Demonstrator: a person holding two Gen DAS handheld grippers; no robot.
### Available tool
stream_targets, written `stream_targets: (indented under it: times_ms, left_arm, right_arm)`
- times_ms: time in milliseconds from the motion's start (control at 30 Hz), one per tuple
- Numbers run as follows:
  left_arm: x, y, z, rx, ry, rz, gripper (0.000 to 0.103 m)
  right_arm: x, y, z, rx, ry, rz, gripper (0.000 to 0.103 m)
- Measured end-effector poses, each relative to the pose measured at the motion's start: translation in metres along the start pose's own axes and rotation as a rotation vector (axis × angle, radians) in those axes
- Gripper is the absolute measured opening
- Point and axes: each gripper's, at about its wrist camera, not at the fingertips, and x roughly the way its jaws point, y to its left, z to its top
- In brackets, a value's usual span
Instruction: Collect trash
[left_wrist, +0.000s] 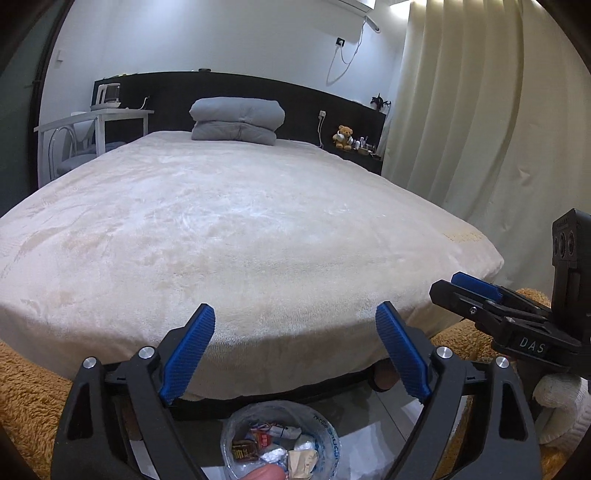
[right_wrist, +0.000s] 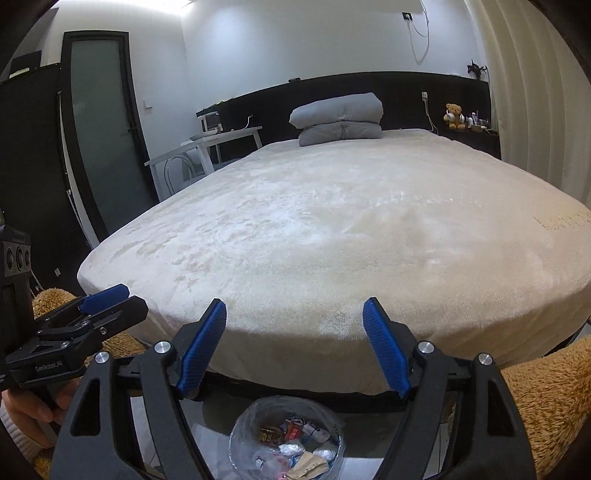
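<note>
A clear plastic trash bag (left_wrist: 332, 443) sits low on the floor at the foot of the bed; it also shows in the right wrist view (right_wrist: 240, 435). It holds several wrappers and crumpled papers (left_wrist: 275, 445) (right_wrist: 295, 443). My left gripper (left_wrist: 295, 325) is open and empty, held above the bag. My right gripper (right_wrist: 294, 319) is open and empty, also above the bag. Each gripper shows in the other's view: the right one (left_wrist: 476, 291), the left one (right_wrist: 107, 299). The cream bed cover (left_wrist: 221, 229) (right_wrist: 332, 221) shows no trash.
A folded grey duvet (left_wrist: 238, 119) lies at the head of the bed. A white table (left_wrist: 96, 118) stands left, a teddy bear (left_wrist: 343, 137) on a shelf right. Curtains (left_wrist: 480, 129) hang right. A brown shaggy rug (right_wrist: 546, 398) flanks the bag. A dark door (right_wrist: 99, 129) is left.
</note>
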Motion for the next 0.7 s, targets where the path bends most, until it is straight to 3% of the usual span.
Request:
stream_targets:
  times_ms: [33,67,333,700]
  left_arm:
    - [-0.002,-0.002,0.0,0.007,-0.01,-0.001,0.095]
    - [-0.003,-0.003,0.001,0.015,-0.02,0.003,0.097]
    - [-0.01,-0.006,0.001,0.048,-0.057,0.023,0.097]
    - [-0.013,-0.006,0.001,0.068,-0.081,0.038,0.097]
  right_arm:
    - [-0.001,0.0,0.0,-0.003,-0.008,-0.002,0.098]
    - [-0.002,0.0,0.0,-0.007,-0.026,-0.002,0.098]
    - [-0.012,0.005,0.002,-0.066,-0.108,-0.003,0.098]
    - [-0.013,0.009,0.002,-0.094,-0.116,0.01,0.098]
